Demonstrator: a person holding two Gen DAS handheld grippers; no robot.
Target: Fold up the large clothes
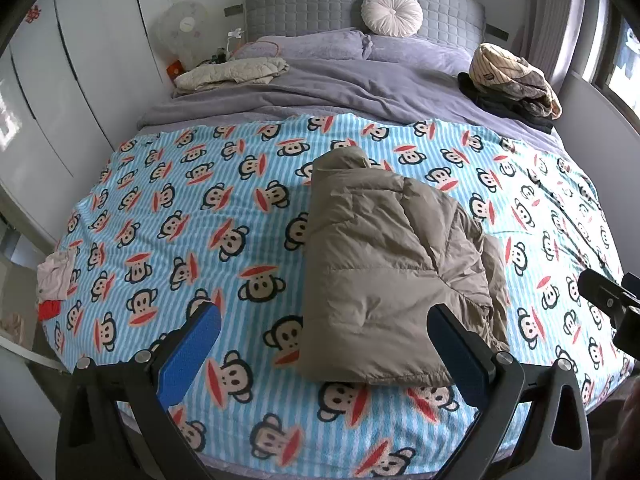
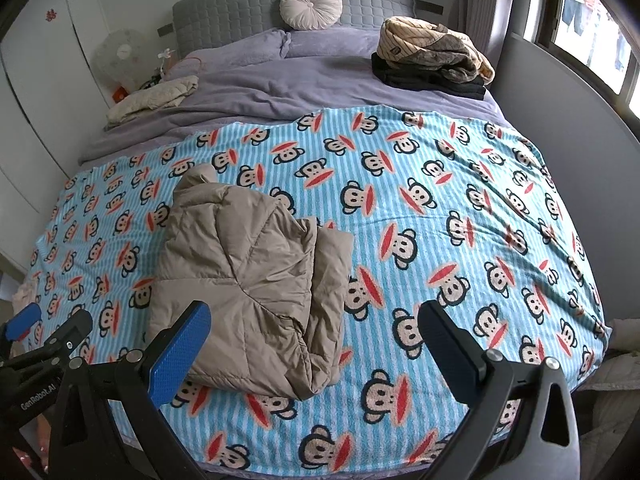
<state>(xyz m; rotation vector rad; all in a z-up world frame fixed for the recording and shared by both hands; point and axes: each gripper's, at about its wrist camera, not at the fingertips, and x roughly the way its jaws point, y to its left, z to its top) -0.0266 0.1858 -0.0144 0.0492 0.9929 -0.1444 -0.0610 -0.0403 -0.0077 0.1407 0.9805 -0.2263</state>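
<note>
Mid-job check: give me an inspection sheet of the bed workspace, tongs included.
Surface: monkey-print blanket spread over the bed, lightly wrinkled.
Job's things: tan puffer jacket lies folded on the blanket.
Clutter: stacked clothes and a cream garment near the pillows; small pink and red items at the blanket's edge.
Grippers: left tongs open, right tongs open; both empty.
Cables: orange cord by the pillow.
Surroundings: round cushion, fan, wardrobe, window.
</note>
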